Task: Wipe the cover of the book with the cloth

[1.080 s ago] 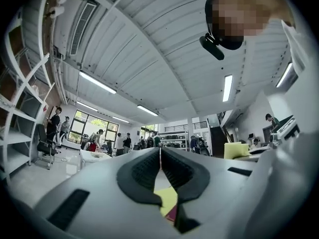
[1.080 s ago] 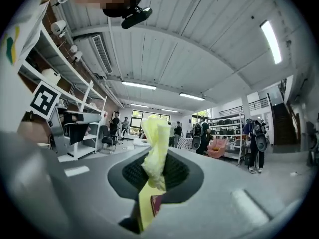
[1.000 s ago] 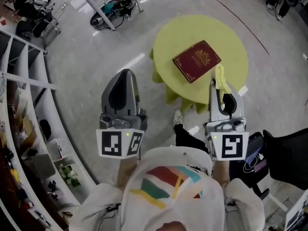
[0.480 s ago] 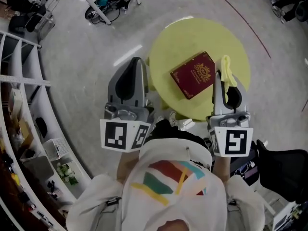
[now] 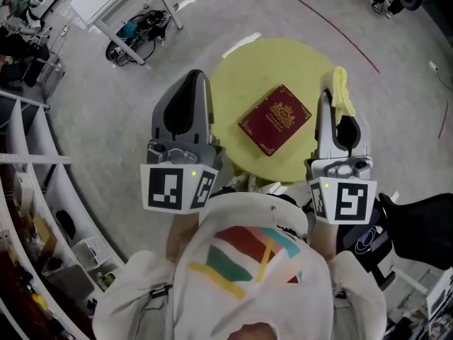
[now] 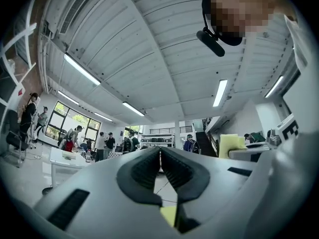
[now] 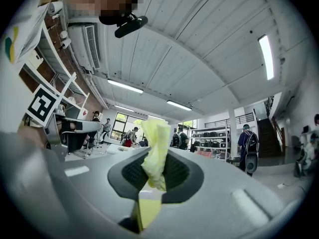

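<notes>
Fingers [image 7: 182,176] of the right gripper [image 5: 325,101] pinch a crumpled yellow cloth [image 5: 343,94]; the left gripper [image 5: 196,78] is closed, empty; the maroon, gilt-stamped book [image 5: 274,119] lies flat on the round yellow table [image 5: 241,69] between them.

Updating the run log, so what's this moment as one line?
left gripper: shut, empty | right gripper: shut on cloth | book: closed, on table

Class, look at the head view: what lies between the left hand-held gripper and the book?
Only a bare strip of the yellow table, in the head view, separates the left hand-held gripper from the book.
</notes>
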`<move>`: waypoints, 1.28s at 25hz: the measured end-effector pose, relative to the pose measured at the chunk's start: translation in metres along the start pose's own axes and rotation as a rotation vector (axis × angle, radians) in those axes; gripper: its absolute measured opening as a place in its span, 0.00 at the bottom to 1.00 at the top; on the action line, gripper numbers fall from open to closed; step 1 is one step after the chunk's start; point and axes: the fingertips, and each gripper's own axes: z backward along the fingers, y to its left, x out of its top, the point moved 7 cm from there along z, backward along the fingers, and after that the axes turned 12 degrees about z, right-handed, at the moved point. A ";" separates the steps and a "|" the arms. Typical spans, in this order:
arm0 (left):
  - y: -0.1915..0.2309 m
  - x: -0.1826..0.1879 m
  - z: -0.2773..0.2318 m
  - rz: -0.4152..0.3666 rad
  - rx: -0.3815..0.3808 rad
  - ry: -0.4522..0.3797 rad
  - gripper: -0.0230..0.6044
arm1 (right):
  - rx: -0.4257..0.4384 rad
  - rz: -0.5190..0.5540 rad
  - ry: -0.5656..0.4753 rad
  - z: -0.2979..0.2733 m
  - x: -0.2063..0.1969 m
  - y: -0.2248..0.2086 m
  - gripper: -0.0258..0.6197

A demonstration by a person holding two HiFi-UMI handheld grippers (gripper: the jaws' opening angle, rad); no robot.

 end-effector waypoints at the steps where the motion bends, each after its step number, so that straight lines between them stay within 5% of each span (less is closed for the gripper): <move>1: -0.001 0.000 -0.002 -0.006 -0.010 0.005 0.06 | -0.012 -0.003 0.000 0.000 0.000 0.000 0.08; 10: -0.001 0.005 -0.008 -0.008 -0.085 -0.021 0.07 | -0.080 -0.033 0.045 0.005 -0.004 0.007 0.08; 22: -0.008 -0.030 -0.044 0.083 -0.206 0.157 0.07 | -0.211 -0.082 0.108 0.030 -0.012 -0.002 0.09; 32: -0.005 -0.090 -0.071 0.159 -0.284 0.371 0.37 | -0.265 -0.057 0.162 0.044 -0.018 -0.004 0.09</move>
